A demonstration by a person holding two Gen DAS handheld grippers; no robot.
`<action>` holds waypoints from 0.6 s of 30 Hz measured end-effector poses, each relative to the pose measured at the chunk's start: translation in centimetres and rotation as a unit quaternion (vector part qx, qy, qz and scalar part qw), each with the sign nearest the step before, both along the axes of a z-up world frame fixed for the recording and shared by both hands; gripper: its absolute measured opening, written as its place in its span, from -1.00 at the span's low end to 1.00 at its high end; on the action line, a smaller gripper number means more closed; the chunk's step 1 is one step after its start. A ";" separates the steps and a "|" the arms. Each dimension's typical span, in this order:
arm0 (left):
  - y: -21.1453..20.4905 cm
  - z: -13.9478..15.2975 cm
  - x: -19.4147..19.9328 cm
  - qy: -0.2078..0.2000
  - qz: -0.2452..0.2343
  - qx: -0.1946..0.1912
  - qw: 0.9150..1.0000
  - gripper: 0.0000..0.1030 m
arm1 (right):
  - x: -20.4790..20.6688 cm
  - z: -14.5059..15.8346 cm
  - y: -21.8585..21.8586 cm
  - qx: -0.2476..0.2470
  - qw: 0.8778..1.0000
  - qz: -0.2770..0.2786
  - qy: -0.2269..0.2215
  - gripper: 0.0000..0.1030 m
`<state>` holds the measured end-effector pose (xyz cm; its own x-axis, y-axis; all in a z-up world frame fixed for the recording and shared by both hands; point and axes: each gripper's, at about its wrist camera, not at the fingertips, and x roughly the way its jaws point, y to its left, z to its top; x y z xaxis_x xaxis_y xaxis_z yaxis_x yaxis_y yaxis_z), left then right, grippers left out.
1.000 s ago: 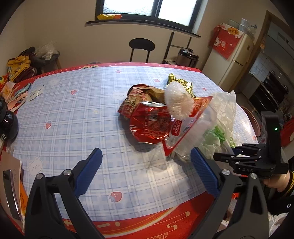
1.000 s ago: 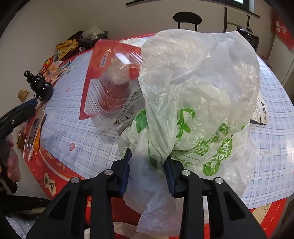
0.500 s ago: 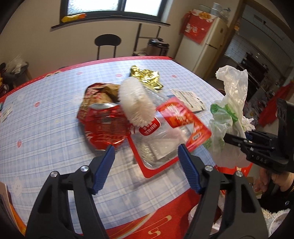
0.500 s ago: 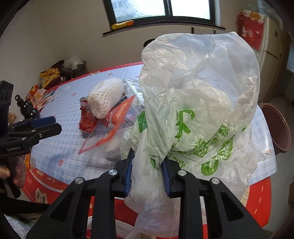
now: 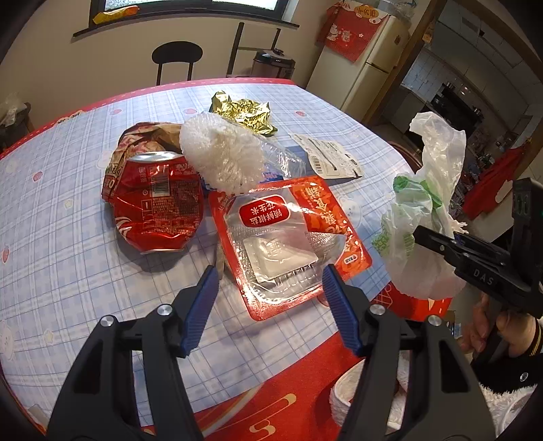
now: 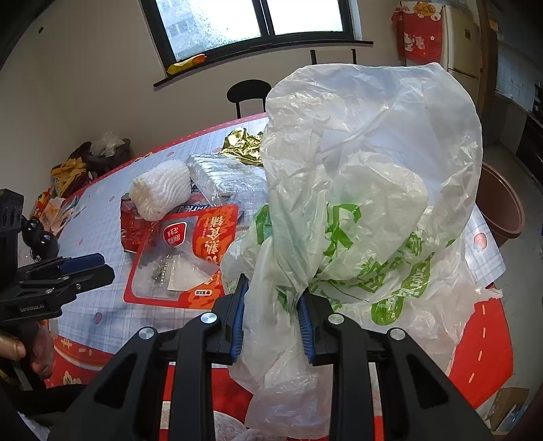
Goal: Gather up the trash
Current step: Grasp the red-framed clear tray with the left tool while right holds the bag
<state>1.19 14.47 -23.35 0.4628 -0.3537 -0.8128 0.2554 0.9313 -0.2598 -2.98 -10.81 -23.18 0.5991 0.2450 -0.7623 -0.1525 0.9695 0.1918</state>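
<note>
Right, your trash sits in a loose pile mid-tabletop point(image 5: 68, 271), which wears a blue-checked plastic cloth with a red border. Nearest you: a flat red-and-clear plastic food tray point(image 5: 288, 244), label side up, lying just ahead of your left gripper point(image 5: 268, 298). That gripper's blue-padded jaws are spread but closing, straddling the tray's near edge from above; nothing pinched, pads not touching it as far as the left wrist view shows.

Touching the tray's left side: a crushed red drink can point(image 5: 156, 207), on its side. Behind the can, a crumpled red-and-brown snack bag point(image 5: 142, 139). A white foam fruit net point(image 5: 220, 152) rests on top, between can and tray, over crinkled clear wrap point(image 6: 227, 176). Further back, a crumpled gold foil wrapper point(image 5: 244, 112). Right of that, a flat white printed label sheet point(image 5: 325, 159).

Your right gripper point(image 6: 271, 315) is pinching the bunched neck of a thin white plastic bag with green print point(image 6: 366, 190), held off the tabletop's near right edge, bag billowing up ahead of the jaws. Your hand point(image 5: 482, 325) shows under it.

Beyond the tabletop: black round-backed chair point(image 5: 176, 57), window point(image 6: 244, 20), cream fridge point(image 5: 366, 54).
</note>
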 end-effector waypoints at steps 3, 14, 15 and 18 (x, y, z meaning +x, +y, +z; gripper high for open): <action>0.1 -0.9 0.5 0.019 0.010 -0.005 1.000 0.09 | 0.1 -0.1 0.0 0.000 1.000 0.005 0.000 -0.47; 1.7 -4.7 3.1 0.086 0.076 -0.051 0.992 -0.09 | 0.6 -0.8 0.4 0.001 1.000 0.024 0.015 -0.47; 1.6 -5.0 3.3 0.092 0.080 -0.054 0.991 -0.11 | 0.7 -0.8 0.5 -0.001 1.000 0.026 0.015 -0.47; 1.1 -6.1 4.0 0.107 0.086 -0.056 0.989 -0.14 | 0.6 -0.7 0.5 -0.003 0.999 0.028 0.015 -0.47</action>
